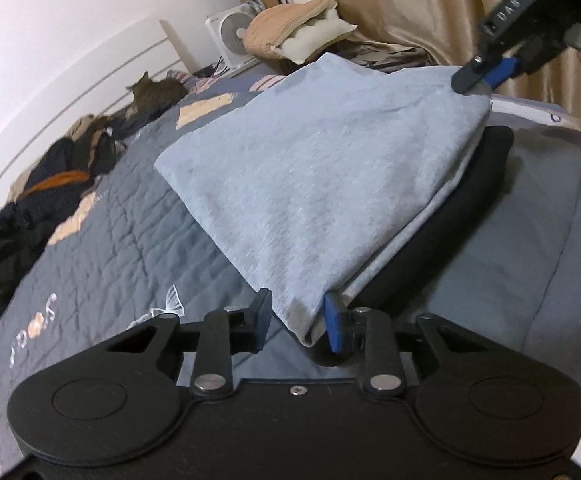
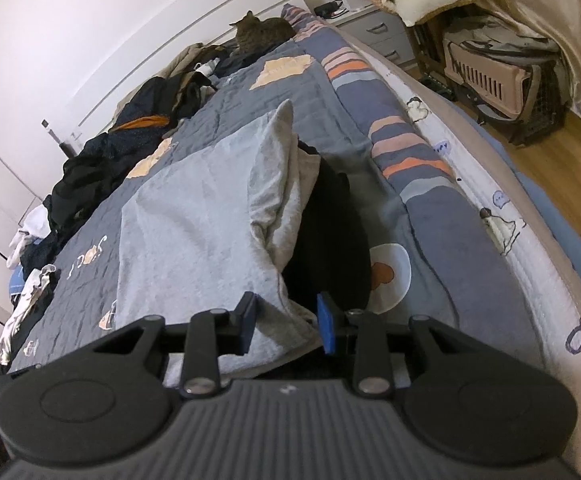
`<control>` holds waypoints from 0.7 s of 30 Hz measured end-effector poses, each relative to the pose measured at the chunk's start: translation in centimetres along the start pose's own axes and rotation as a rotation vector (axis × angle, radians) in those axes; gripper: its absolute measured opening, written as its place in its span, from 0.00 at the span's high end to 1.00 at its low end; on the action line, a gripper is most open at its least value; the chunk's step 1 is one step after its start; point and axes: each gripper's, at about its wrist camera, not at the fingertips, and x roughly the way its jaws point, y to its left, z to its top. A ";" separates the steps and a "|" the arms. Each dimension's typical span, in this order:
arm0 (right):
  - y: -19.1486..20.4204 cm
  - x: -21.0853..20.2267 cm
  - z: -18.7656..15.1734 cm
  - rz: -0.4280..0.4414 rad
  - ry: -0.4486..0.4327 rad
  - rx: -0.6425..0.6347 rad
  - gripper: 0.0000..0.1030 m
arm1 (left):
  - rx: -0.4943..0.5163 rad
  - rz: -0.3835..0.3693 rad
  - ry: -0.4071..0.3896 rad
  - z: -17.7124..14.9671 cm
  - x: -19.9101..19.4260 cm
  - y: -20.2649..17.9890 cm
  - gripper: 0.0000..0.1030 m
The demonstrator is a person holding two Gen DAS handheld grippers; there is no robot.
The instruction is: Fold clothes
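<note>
We have a grey garment [image 1: 310, 168] on the bed [image 1: 102, 216], lying partly over a black garment [image 1: 478, 184] whose edge shows along its right side. Our two grippers sit at the two ends of one edge of the grey cloth. That edge is the long axis that matters here, running from the near corner at our left gripper [image 1: 296, 320] away to the far corner at our right gripper [image 1: 476, 80].

In the left wrist view, the left gripper's fingers stand apart with the grey corner bunched between them. The cloth touches the blue finger but a gap shows on the other side, so we read this gripper as spread, not pinching. In the right wrist view, the right gripper [image 2: 286, 322] likewise has its fingers apart, with a grey corner lying between and under them. From the left wrist view its tips look close together on the cloth, so here we cannot be sure.

The grey cloth rises off the bed toward this shared edge and looks doubled over. Either a fold has just been laid down, or the edge is about to be taken up. A heap of dark clothes [image 2: 130, 152] lies along the far side, well apart.
</note>
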 end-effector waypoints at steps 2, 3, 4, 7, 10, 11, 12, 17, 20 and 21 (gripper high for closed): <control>-0.1 0.2 -0.1 -0.003 0.000 0.013 0.71 | 0.023 0.009 0.001 0.0 0.2 -0.3 0.72; -0.2 0.2 -0.2 -0.002 -0.002 0.017 0.74 | 0.034 0.013 0.001 0.0 0.3 -0.5 0.72; -0.2 0.2 -0.2 0.000 -0.004 0.020 0.75 | 0.046 0.018 0.002 -0.1 0.4 -0.6 0.73; -0.1 0.0 -0.4 0.009 -0.011 0.027 0.86 | 0.101 0.003 0.000 -0.2 0.5 -1.3 0.95; -0.1 -0.4 -0.3 0.021 -0.012 0.057 0.94 | 0.148 0.000 -0.005 -0.5 0.1 -1.6 0.98; -0.1 -0.7 -0.3 0.028 -0.012 0.062 0.95 | 0.156 0.001 -0.007 -0.6 -0.1 -1.6 0.98; -0.1 -1.0 -0.2 0.034 -0.012 0.067 0.96 | 0.165 0.001 -0.009 -0.6 -0.4 -1.5 0.98; 0.8 -2.0 -0.1 0.033 -0.025 0.042 0.97 | 0.195 0.016 -0.030 -0.4 -1.7 -1.1 0.99; 1.2 -2.1 -0.3 0.013 -0.019 0.014 0.98 | 0.237 0.023 -0.013 -0.5 -1.4 -1.7 0.98; 1.2 -1.9 -0.5 -0.006 -0.012 -0.006 0.98 | 0.242 0.021 -0.002 -0.6 -1.2 -1.9 0.98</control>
